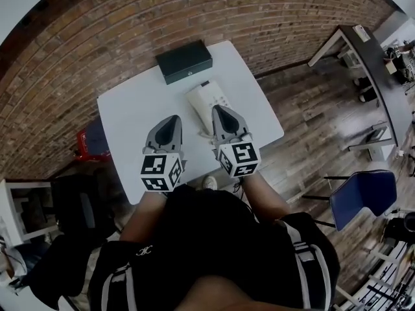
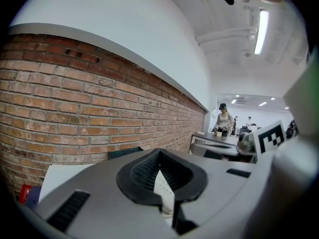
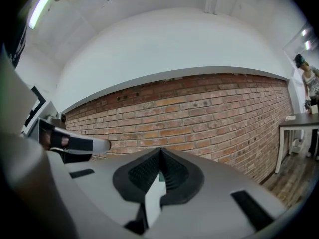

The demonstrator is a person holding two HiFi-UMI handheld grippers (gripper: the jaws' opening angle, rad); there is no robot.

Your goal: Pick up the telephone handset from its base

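Right gripper (image 1: 218,110): jaws pressed together, empty, at cream plastic telephone (image 1: 206,98)'s near end.
Left gripper (image 1: 172,119): jaws pressed together, empty, left of telephone.

I have open table (image 1: 130,115) at ten o'clock; the telephone (image 1: 206,101) sits at one, the dark box (image 1: 184,61) blocks twelve before the brick wall (image 1: 97,44).

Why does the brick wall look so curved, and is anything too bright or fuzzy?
Head view: the wide lens bows the brick wall and darkens the corners. Left gripper view: the ceiling light glares white. Right gripper view: the brick wall arches too, evenly lit, with no hard shadows.
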